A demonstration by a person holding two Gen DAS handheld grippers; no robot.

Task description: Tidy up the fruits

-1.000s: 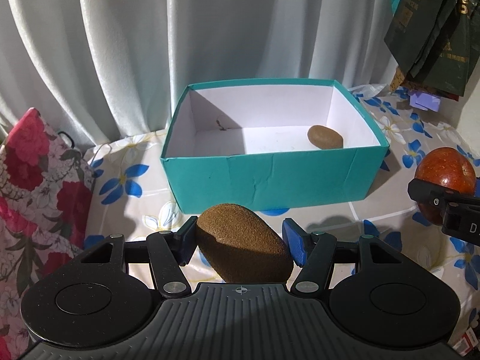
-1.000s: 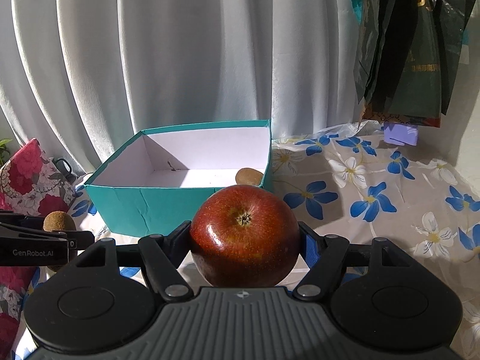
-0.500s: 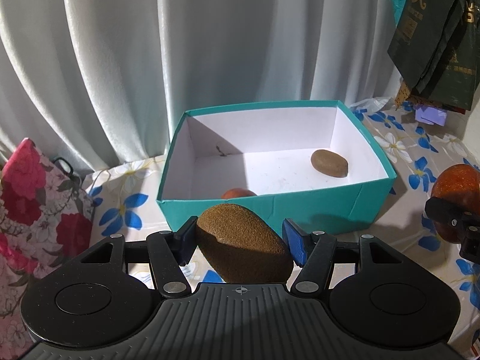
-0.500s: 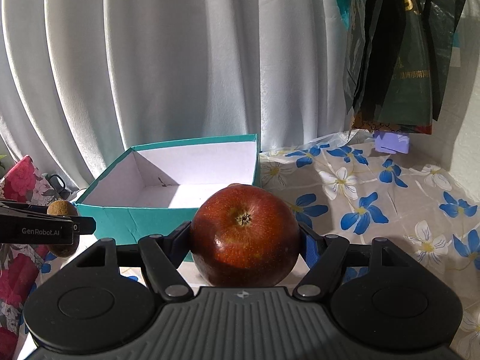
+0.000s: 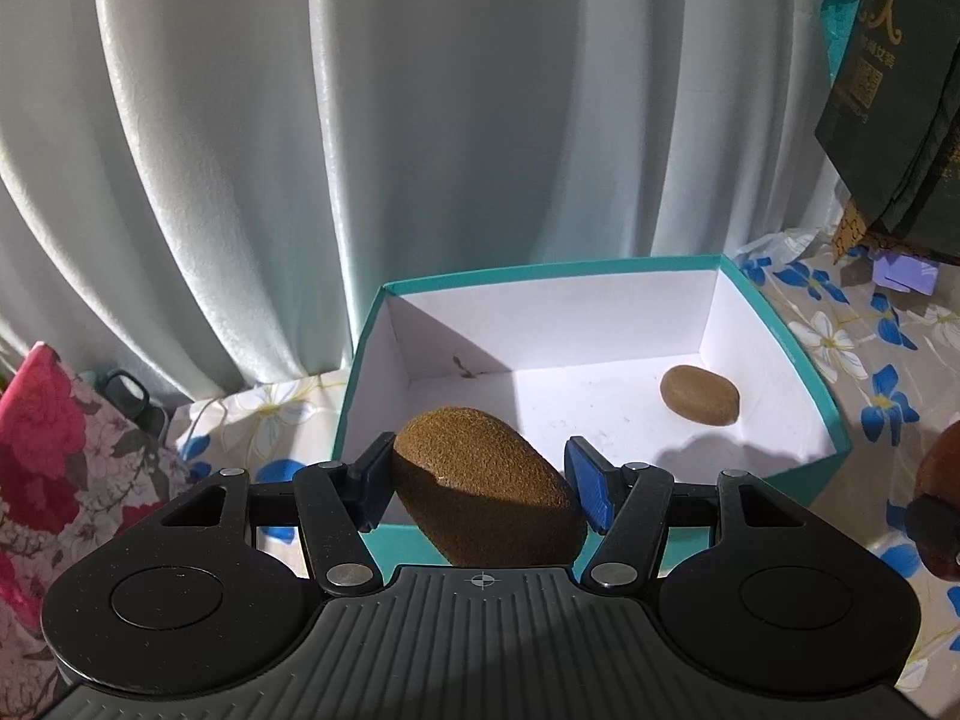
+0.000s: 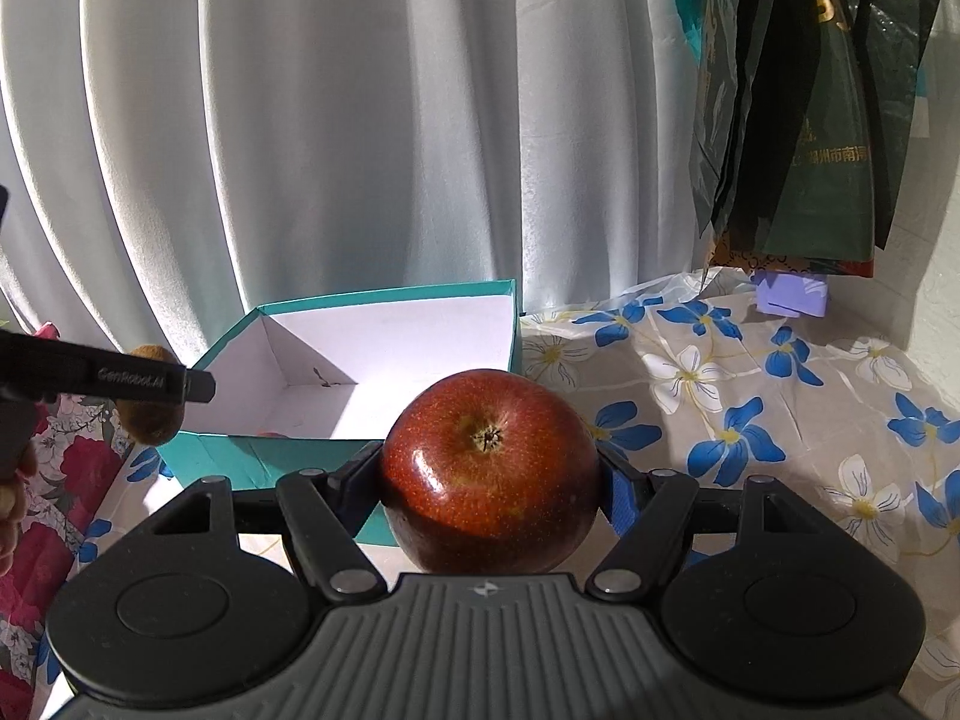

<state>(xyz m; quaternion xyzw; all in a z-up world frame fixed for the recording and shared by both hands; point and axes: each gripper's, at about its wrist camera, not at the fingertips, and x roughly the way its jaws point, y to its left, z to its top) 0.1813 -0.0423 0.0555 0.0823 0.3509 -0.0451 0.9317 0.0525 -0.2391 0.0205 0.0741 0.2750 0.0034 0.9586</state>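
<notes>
Left tongs (image 5: 480,483) clamped on fuzzy brown oval kiwi (image 5: 486,495), held above near-left rim of open teal cardboard box with white inside (image 5: 774,324). Second small brown kiwi (image 5: 699,394) lying on box floor, right side. Right tongs (image 6: 489,480) clamped on shiny round red apple (image 6: 489,471), stem end up, above floral-print plastic cloth on table (image 6: 750,414), just right of box.

A kiwi (image 5: 699,394) lies inside the box (image 5: 774,324), right of centre, before the curtain (image 5: 420,120).
</notes>
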